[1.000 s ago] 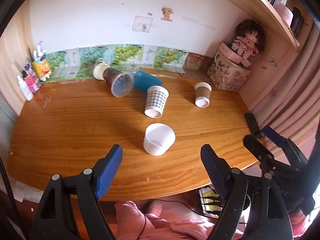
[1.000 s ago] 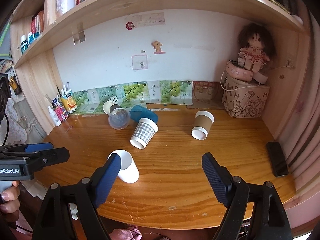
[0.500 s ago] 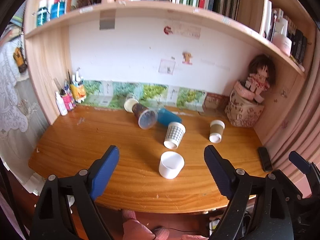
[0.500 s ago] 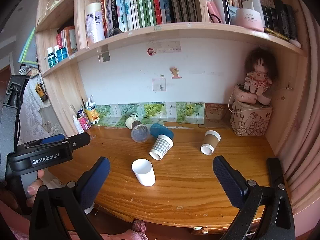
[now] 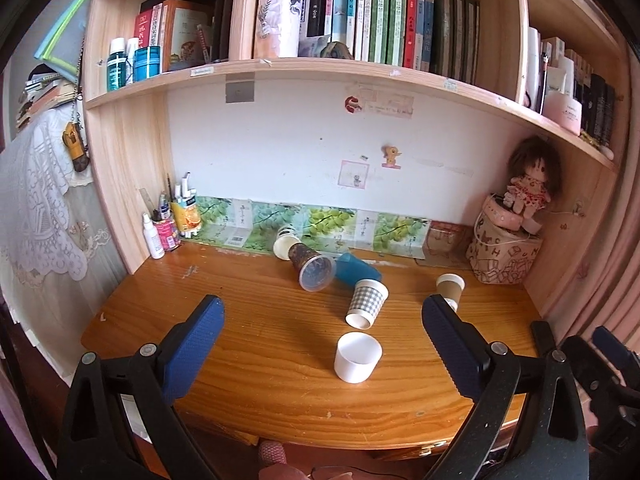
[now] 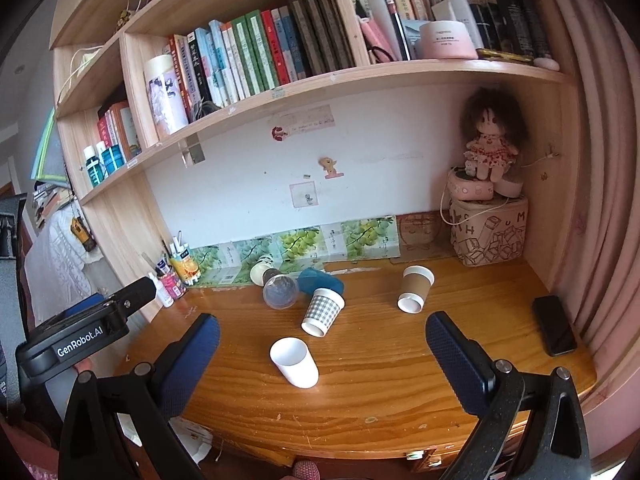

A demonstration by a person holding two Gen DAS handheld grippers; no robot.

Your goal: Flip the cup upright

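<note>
A white cup stands upright, mouth up, near the desk's front edge. Behind it a checked cup and a brown paper cup lie tipped over. A clear cup, a blue cup and a white cup lie on their sides at the back. My left gripper is open and empty, well back from the desk. My right gripper is open and empty too.
A wooden desk sits under bookshelves. A black phone lies at its right edge. A printed bag with a doll stands in the back right corner. Bottles and a pen holder stand at the back left.
Both grippers have pulled back and up from the desk, so the shelves now show. The white cup stays standing upright. Both grippers stay open.
</note>
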